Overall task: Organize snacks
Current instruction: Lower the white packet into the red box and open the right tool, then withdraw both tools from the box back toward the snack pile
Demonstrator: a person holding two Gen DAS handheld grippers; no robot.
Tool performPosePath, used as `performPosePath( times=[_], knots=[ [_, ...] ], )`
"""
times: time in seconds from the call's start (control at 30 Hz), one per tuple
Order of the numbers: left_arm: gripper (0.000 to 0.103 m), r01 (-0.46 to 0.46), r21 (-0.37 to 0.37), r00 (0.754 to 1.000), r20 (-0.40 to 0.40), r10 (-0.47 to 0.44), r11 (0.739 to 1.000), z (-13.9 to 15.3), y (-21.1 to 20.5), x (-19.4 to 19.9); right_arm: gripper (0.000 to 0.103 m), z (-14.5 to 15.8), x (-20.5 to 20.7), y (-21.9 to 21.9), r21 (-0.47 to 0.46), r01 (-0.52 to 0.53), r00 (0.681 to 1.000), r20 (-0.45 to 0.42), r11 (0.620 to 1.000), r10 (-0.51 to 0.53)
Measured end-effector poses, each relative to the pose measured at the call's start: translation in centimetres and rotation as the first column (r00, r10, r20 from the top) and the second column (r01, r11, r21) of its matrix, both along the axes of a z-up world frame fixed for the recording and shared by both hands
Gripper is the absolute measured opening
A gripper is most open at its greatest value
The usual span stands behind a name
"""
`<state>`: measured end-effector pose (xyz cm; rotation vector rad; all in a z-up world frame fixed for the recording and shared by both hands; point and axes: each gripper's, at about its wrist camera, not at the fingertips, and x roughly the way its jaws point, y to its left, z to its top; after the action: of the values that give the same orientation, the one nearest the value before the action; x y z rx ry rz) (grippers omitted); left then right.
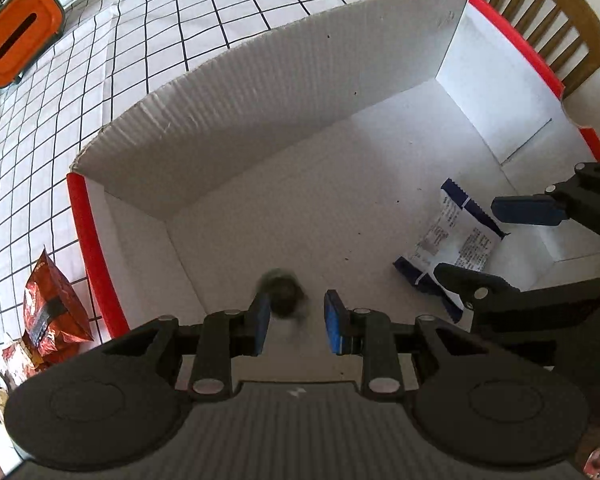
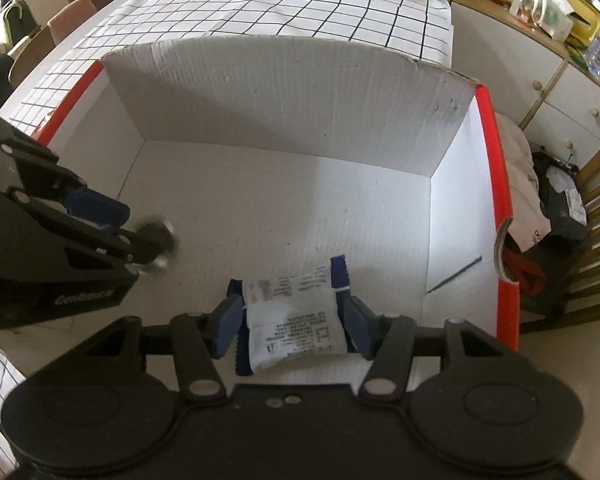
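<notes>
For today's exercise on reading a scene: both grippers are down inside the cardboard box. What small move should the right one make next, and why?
Probably open the right gripper and let go: the white and blue snack packet between its pads already hangs low over the box floor, inside the walls. The left gripper stands clear of its small dark snack.

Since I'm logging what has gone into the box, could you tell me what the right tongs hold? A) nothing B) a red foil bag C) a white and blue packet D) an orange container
C: in the right wrist view the right tongs press on both sides of a white and blue packet, low inside the box.
</notes>
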<state>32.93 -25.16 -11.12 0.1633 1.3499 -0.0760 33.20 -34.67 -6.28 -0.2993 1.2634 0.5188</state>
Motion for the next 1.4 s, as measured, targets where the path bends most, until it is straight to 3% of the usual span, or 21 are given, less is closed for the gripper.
performPosePath(
  times=[0.1, 0.53, 0.7, 0.8, 0.97, 1.07, 1.4],
  knots=[
    [0.044, -0.002, -0.021, 1.0, 0.029, 0.003, 1.0, 0.6, 0.4, -0.4, 0.059, 0.6, 0.0, -0.4, 0.025, 0.008, 1.0, 0.01, 1.0, -0.008],
    [0.048, 0.052, -0.111, 0.982, 0.187, -0.031, 0.993, 4.9, 2.0, -4.4, 0.071, 5.0, -2.8, -1.2, 0.129, 0.071, 0.992, 0.096, 0.989, -0.084],
    [0.052, 0.082, -0.14, 0.966, 0.256, -0.043, 0.987, 6.8, 3.3, -6.7, 0.073, 7.0, -4.5, -0.7, 0.152, 0.107, 0.984, 0.127, 0.983, -0.126],
    [0.062, 0.093, -0.146, 0.953, 0.3, -0.045, 0.985, 7.8, 4.6, -8.0, 0.077, 8.2, -5.7, -0.3, 0.174, 0.124, 0.978, 0.148, 0.977, -0.15],
    [0.063, 0.111, -0.149, 0.934, 0.352, -0.052, 0.983, 9.2, 6.9, -10.1, 0.079, 10.0, -7.7, 1.2, 0.209, 0.137, 0.968, 0.178, 0.968, -0.175],
    [0.068, 0.115, -0.143, 0.92, 0.389, -0.051, 0.983, 9.9, 8.4, -11.2, 0.083, 11.0, -9.1, 2.4, 0.24, 0.132, 0.963, 0.199, 0.962, -0.182],
    [0.08, 0.079, -0.173, 0.88, 0.475, 0.012, 0.982, 11.6, 14.5, -15.6, 0.089, 13.2, -13.3, 7.0, 0.293, 0.114, 0.95, 0.247, 0.949, -0.191]
  ],
)
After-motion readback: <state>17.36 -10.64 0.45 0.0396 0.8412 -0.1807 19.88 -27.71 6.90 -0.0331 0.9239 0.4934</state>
